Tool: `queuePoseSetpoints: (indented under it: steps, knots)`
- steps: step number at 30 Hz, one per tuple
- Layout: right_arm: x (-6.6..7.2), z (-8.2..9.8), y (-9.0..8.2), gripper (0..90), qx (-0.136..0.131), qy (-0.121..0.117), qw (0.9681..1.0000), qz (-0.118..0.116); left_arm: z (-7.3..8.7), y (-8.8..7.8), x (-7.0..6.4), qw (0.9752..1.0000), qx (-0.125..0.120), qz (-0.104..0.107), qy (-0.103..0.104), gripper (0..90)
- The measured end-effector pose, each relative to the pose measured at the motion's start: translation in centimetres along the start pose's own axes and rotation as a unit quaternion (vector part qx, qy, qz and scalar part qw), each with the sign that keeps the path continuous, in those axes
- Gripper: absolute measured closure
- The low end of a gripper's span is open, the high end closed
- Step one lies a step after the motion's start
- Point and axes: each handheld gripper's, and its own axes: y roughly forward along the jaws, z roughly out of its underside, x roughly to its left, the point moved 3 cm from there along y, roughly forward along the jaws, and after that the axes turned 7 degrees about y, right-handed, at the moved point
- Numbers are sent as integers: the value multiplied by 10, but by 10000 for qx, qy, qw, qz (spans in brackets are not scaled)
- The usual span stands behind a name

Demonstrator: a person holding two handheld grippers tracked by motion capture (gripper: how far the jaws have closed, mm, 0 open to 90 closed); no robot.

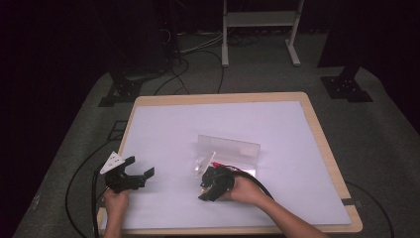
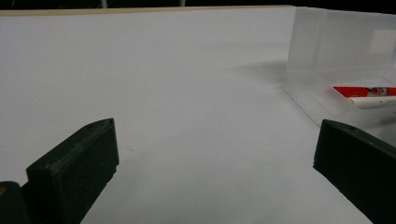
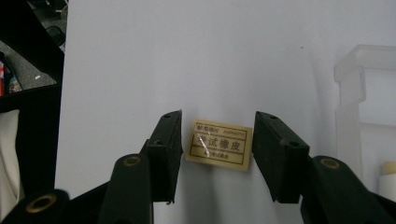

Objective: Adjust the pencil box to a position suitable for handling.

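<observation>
A cream eraser (image 3: 219, 144) with printed characters lies flat on the white mat (image 1: 198, 124). My right gripper (image 3: 218, 119) points down over it, one jaw on each side and a thin gap showing at each pad, so it is open around the eraser. In the high view that right gripper (image 1: 207, 187) sits just in front of a clear plastic box (image 1: 233, 148). The box (image 2: 327, 42) holds a red pen (image 2: 364, 91) lying on something white. My left gripper (image 1: 142, 166) rests near the mat's left edge; its jaws (image 2: 217, 135) stand wide open with nothing between them.
The mat covers a wooden table (image 1: 322, 139). The clear box's wall (image 3: 359, 93) rises close to the right of the right gripper's jaws. Cables trail off the table's left side onto the grey floor, and stand legs sit beyond the far edge.
</observation>
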Motion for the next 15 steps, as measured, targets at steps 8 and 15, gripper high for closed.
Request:
queuePoseSetpoints:
  steps: [8,15]
  knots:
    - [-1,1,0,556,22,-15,10000,23,0,0,0,10000,3,0,-3,0]
    - [0,1,0,580,16,-47,10000,31,0,0,0,10000,-2,-4,-2,0]
